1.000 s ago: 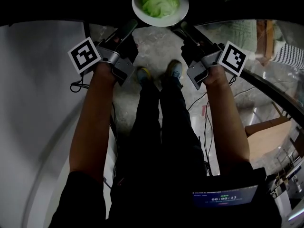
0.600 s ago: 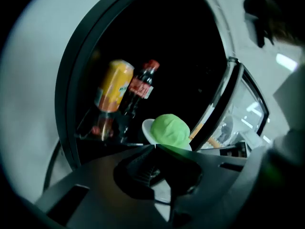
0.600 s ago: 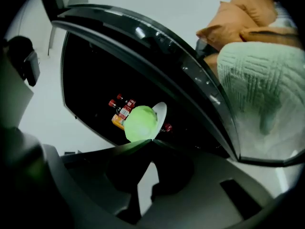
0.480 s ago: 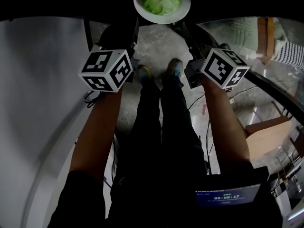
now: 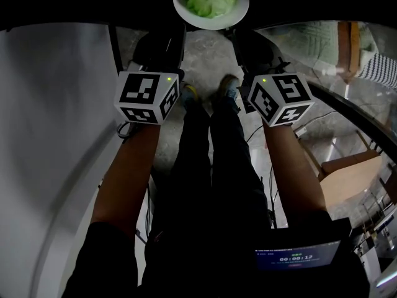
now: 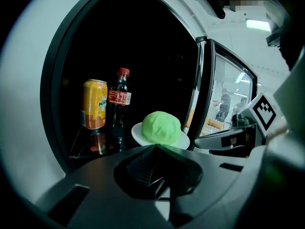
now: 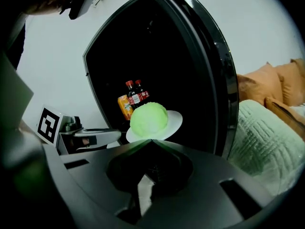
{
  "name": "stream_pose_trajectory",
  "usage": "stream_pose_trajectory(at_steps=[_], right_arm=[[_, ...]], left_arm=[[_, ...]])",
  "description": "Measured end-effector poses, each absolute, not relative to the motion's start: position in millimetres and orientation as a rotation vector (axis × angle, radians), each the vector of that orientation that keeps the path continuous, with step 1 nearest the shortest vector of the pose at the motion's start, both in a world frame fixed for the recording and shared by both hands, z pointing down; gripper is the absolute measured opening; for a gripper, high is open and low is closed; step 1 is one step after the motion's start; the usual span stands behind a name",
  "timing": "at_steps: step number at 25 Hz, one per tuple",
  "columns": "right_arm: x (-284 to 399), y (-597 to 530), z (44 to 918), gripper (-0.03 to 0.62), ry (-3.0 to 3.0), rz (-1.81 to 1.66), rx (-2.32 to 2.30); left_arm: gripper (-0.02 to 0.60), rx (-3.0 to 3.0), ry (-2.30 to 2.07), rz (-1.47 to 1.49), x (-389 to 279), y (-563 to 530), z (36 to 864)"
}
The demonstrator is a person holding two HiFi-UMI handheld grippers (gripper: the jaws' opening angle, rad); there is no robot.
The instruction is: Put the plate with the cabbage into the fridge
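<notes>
Reaching toward the open fridge (image 6: 157,51), both grippers meet at one white plate (image 5: 211,25). At the far left of the dark interior, an orange soda can (image 6: 94,104) stands on a wire shelf. A red-capped cola bottle (image 6: 119,109) is just beside it on its right. Nearer than both, at the fridge's mouth, the plate carries the pale green cabbage (image 6: 161,127), which sits roughly at its centre.

The left gripper (image 6: 155,147) has its jaws drawn together to a point on the plate's left rim. The right gripper (image 7: 151,141) is pinched the same way on the opposite rim. The plate hangs level between the two, and the head view shows it far out beyond the marker cubes. I cannot tell whether it touches a shelf.

Right of the plate, the glass door (image 6: 224,94) stands swung open. Further right, outside the fridge, lie a light green blanket (image 7: 264,137) and orange cushions (image 7: 281,87).
</notes>
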State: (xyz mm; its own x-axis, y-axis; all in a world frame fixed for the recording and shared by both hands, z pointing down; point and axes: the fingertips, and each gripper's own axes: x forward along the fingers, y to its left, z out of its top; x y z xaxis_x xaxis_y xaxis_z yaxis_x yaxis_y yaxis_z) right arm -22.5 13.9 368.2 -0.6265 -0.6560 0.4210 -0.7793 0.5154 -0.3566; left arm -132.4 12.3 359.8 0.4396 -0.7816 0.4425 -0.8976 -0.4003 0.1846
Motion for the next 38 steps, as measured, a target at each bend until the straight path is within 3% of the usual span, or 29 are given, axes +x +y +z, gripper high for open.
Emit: stream_pose_trajectory(at_steps=[38], right_arm=[[-25.5, -2.8, 376.8, 0.008, -2.535, 0.795, 1.236]], left_arm=[[0.005, 2.219, -1.398, 0.399, -125.3, 1.5, 373.5]])
